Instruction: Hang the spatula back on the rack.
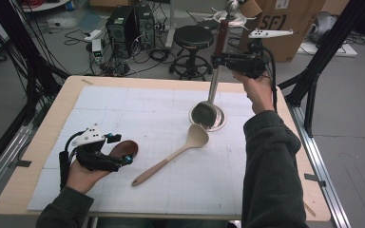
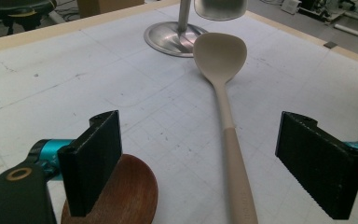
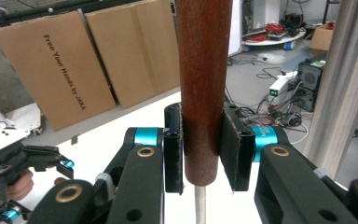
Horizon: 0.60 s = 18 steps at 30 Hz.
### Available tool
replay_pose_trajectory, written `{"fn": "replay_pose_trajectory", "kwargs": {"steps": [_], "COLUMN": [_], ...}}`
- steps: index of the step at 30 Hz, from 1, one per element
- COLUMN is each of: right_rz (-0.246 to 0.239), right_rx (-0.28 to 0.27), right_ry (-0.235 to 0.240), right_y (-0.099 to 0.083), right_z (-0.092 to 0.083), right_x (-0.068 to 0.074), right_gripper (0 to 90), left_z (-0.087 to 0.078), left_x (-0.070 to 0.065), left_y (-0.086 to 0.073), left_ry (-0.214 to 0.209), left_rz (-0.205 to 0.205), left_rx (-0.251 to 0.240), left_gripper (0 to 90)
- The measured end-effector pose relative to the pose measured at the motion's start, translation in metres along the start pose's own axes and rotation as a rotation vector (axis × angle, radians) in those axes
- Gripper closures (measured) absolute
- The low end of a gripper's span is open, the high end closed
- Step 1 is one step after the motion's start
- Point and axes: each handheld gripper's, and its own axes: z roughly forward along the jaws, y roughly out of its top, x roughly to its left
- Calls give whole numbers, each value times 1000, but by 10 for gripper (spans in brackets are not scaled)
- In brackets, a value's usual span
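While the ladle (image 1: pixel 211 95) hangs upright at the upper right of the high view, its steel bowl just above the round stand base (image 1: pixel 218 124), the right gripper (image 1: pixel 224 60) clamps its dark wooden handle (image 3: pixel 203 88) between both pads. Below the base, a beige spoon (image 1: pixel 171 156) lies slantwise on the tabletop (image 1: pixel 38 142). At the lower left, the left gripper (image 1: pixel 123 148) rests with jaws spread wide, gripping nothing, over a brown wooden spoon (image 2: pixel 126 196).

high: overhead, forward-down | tool views: close | shared: beige spoon (image 1: pixel 173 154)
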Motion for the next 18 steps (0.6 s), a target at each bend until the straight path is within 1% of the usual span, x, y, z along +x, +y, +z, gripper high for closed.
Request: {"fn": "replay_pose_trajectory", "kwargs": {"steps": [12, 15, 18], "right_rz": [13, 29, 35], "right_rx": [-20, -34, -43], "right_ry": [-63, -69, -78], "right_y": [-1, -2, -3], "right_z": [1, 1, 0], "right_x": [0, -1, -1], "right_gripper": [703, 691, 685], "left_z": [0, -1, -1], "left_x": [0, 0, 0], "left_y": [0, 0, 0], "left_ry": [-2, -2, -2], "left_rz": [1, 0, 0], "left_rx": [-3, -8, -8], "left_gripper": [152, 152, 152]}}
